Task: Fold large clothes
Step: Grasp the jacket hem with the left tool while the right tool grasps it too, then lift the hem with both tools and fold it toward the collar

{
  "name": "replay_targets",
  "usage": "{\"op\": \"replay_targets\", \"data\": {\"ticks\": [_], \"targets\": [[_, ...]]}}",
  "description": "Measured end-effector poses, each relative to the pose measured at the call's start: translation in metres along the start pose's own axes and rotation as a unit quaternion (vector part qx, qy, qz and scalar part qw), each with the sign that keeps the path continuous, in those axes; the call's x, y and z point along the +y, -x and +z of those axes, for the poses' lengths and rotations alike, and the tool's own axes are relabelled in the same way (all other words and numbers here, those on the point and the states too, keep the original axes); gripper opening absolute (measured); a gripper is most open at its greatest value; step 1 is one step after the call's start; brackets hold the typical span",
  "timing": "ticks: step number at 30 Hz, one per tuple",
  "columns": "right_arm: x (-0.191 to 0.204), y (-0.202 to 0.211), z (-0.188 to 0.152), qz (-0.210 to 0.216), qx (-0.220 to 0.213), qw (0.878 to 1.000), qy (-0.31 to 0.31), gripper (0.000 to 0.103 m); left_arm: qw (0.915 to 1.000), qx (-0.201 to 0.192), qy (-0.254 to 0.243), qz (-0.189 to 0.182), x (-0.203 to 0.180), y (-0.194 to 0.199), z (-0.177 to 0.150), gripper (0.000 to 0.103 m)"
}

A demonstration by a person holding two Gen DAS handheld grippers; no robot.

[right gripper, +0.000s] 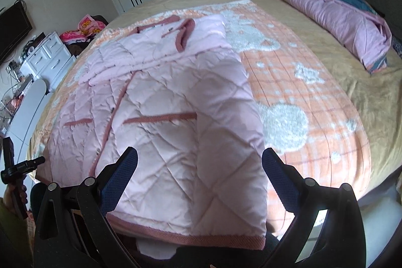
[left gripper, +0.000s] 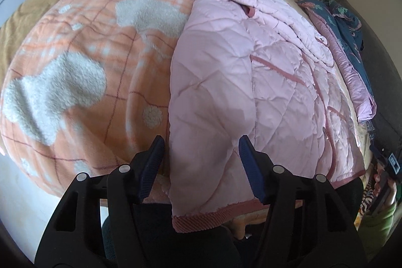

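Left wrist: left gripper spread, pads clear of pink quilted jacket, hem corner at 6 o'clock. Right wrist: right gripper spread over jacket on orange blanket. Risk: pinching blanket too, dragging fold askew.

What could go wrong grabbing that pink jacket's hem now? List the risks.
1. The pink quilted jacket lies on the orange blanket; low jaws could pinch both.
2. The hem overhangs the bed edge, so a tug may slide the jacket off.
3. The left gripper straddles only one folded panel, so layers may separate.
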State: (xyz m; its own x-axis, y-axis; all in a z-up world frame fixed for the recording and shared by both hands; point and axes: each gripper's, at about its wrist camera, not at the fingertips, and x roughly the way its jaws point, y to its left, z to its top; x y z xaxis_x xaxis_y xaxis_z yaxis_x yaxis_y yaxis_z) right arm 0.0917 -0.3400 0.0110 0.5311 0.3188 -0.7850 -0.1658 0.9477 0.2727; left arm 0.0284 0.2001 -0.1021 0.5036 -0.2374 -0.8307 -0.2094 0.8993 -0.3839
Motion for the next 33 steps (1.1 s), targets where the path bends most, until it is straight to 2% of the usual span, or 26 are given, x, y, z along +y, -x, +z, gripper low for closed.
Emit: {"op": "replay_targets", "data": {"ticks": [12,19,20,21,22,24,25,26,27,28,30,33], "targets": [[-0.030,-0.034,-0.034,0.017,0.112,0.993,-0.025,0.099,0.9998,0.014,-0.014,0.005,-0.011,-0.018,0.000,0.056],[-0.026,-0.057,-0.038,0.064,0.164,0.984,-0.031,0.098,0.9996,0.015,-0.020,0.008,-0.014,-0.019,-0.001,0.059],[-0.021,-0.056,-0.038,0.077,0.163,0.983,-0.028,0.095,0.9996,0.017,-0.022,0.009,-0.014,-0.018,-0.002,0.060],[-0.017,-0.055,-0.038,0.078,0.158,0.984,-0.025,0.086,0.9995,0.018,-0.024,0.008,-0.016,-0.018,-0.003,0.062],[-0.015,-0.054,-0.038,0.068,0.150,0.986,-0.022,0.083,0.9994,0.020,-0.027,0.009,-0.017,-0.018,-0.004,0.062],[-0.015,-0.050,-0.039,0.064,0.124,0.990,-0.019,0.059,0.9989,0.022,-0.039,0.013,-0.020,-0.018,-0.006,0.062],[-0.017,-0.048,-0.039,0.068,0.113,0.991,-0.023,0.052,0.9986,0.023,-0.046,0.017,-0.021,-0.018,-0.007,0.062],[-0.018,-0.044,-0.039,0.070,0.100,0.992,-0.025,0.039,0.9983,0.022,-0.050,0.021,-0.022,-0.018,-0.008,0.059],[-0.020,-0.039,-0.038,0.072,0.088,0.993,-0.025,0.028,0.9978,0.022,-0.055,0.028,-0.024,-0.018,-0.008,0.052],[-0.019,-0.033,-0.036,0.079,0.075,0.994,-0.027,0.027,0.9971,0.020,-0.064,0.035,-0.026,-0.017,-0.009,0.047],[-0.015,-0.026,-0.030,0.085,0.055,0.995,-0.021,0.022,0.9964,0.016,-0.073,0.040,-0.029,-0.015,-0.010,0.026],[-0.005,-0.011,-0.019,0.089,0.020,0.996,-0.003,0.020,0.9959,0.005,-0.082,0.039,-0.034,-0.007,-0.008,0.017]]}}
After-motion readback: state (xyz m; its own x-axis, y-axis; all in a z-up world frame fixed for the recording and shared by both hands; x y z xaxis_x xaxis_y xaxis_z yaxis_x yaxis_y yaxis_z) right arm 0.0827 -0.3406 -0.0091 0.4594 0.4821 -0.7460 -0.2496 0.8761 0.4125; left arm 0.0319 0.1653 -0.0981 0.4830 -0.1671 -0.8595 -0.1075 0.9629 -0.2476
